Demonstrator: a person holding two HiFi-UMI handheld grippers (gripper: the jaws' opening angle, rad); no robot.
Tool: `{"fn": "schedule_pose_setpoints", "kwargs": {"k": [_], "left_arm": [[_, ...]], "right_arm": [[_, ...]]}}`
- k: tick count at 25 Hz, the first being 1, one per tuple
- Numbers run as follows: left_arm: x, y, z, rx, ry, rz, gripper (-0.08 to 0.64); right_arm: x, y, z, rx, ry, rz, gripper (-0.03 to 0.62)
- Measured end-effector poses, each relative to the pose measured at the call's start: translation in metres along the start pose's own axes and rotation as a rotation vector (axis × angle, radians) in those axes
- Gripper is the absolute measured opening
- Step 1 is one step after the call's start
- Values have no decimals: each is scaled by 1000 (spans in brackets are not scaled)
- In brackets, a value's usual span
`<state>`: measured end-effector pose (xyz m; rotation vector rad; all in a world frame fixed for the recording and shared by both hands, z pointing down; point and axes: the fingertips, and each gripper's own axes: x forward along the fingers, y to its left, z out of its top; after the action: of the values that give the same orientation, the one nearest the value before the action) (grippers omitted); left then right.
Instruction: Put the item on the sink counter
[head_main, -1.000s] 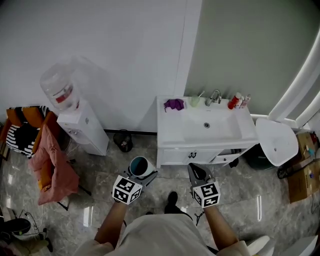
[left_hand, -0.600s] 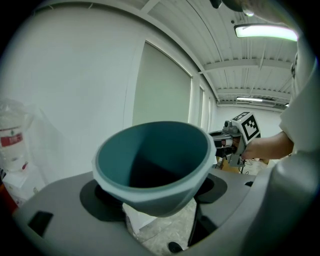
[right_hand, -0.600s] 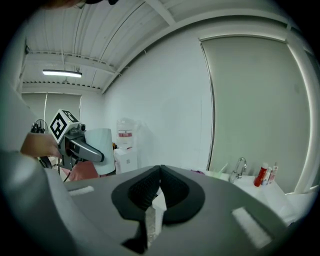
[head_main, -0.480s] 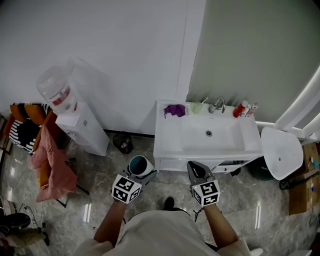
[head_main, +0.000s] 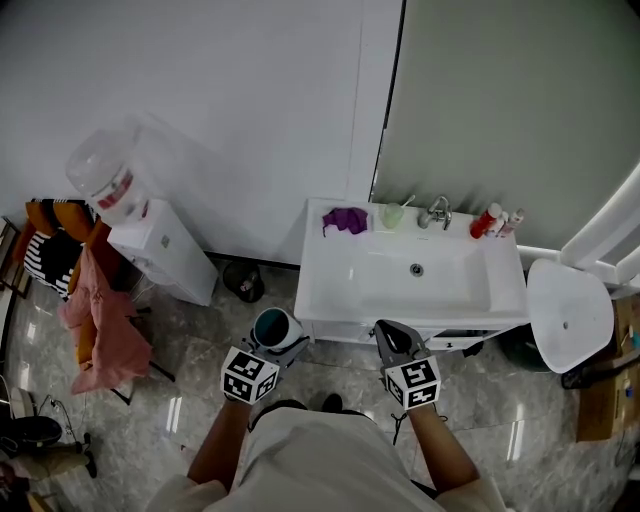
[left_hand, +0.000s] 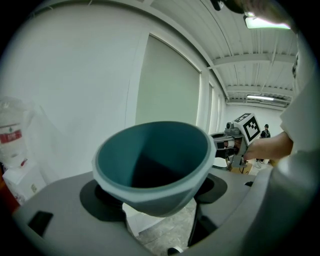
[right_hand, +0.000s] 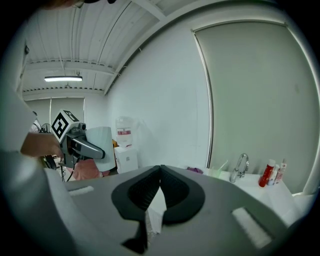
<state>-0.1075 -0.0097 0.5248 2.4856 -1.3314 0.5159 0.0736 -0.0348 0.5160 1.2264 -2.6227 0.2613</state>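
**Holding the cup short of the sink**

Your left claw (head_main: 284, 346) grasps the teal cup (head_main: 275, 327) over the floor, just off the near-left corner of the sink surface (head_main: 312, 292). That surface lies ahead and slightly right, nearest this hand. Your right claw (head_main: 392, 341) is clenched on nothing.

Cup (head_main: 273, 325) in left gripper (head_main: 280, 338), before sink counter (head_main: 322, 285) left end.
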Motion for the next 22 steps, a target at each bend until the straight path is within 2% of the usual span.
{"fn": "schedule_pose_setpoints", "kwargs": {"k": [12,18,22], "left_arm": [[33,16,-3,-24,37,-1,380],[67,45,0,-42,52,-28,380],[97,72,8,-20,67,-51,380]], "right_arm": [[27,-22,-16,48,32,6,11],[58,-42,-16,71,52,-20,11],[91,-54,-11,82,66,-31,11]]}}
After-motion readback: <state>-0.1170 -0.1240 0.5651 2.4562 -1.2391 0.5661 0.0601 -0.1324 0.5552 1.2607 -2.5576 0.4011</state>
